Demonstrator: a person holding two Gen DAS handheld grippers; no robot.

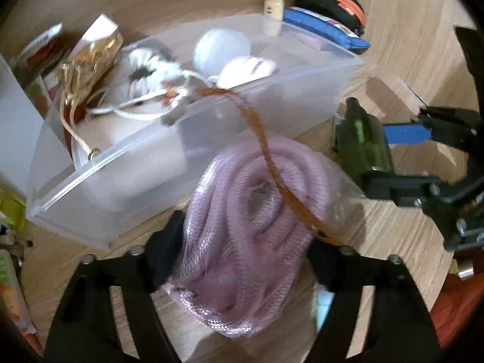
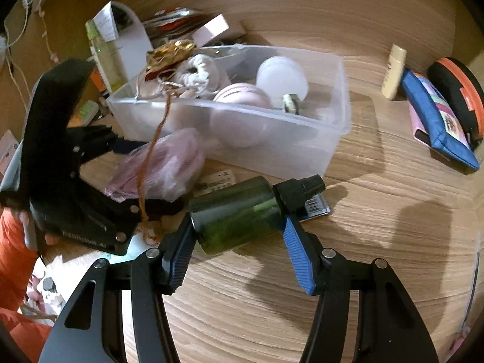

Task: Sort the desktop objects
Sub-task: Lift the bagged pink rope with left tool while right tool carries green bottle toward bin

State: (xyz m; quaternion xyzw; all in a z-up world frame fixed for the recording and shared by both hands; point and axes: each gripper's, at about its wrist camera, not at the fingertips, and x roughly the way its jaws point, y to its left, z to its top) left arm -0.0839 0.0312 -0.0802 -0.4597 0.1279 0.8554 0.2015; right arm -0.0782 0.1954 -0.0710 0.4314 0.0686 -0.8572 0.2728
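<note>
My left gripper (image 1: 246, 248) is shut on a clear bag of coiled pink cord (image 1: 257, 199), which fills the gap between its black fingers. The bag sits just in front of a clear plastic bin (image 1: 272, 90). A brown string (image 1: 263, 142) trails from the bin over the bag. In the right wrist view, my right gripper (image 2: 237, 233) is shut on a dark green bottle (image 2: 236, 214) with a black cap. The bottle lies sideways between the blue pads, low over the wooden desk. The bin (image 2: 272, 148) holds white round things, a white scrunchie and a gold ribbon.
A cream bottle (image 2: 393, 72), a blue pouch (image 2: 438, 127) and a black-and-orange round case (image 2: 456, 90) lie at the right. A barcoded card (image 2: 314, 208) lies under the green bottle. Boxes and packets (image 2: 121, 39) crowd behind the bin's left end. An orange sleeve (image 2: 12, 242) shows at the left.
</note>
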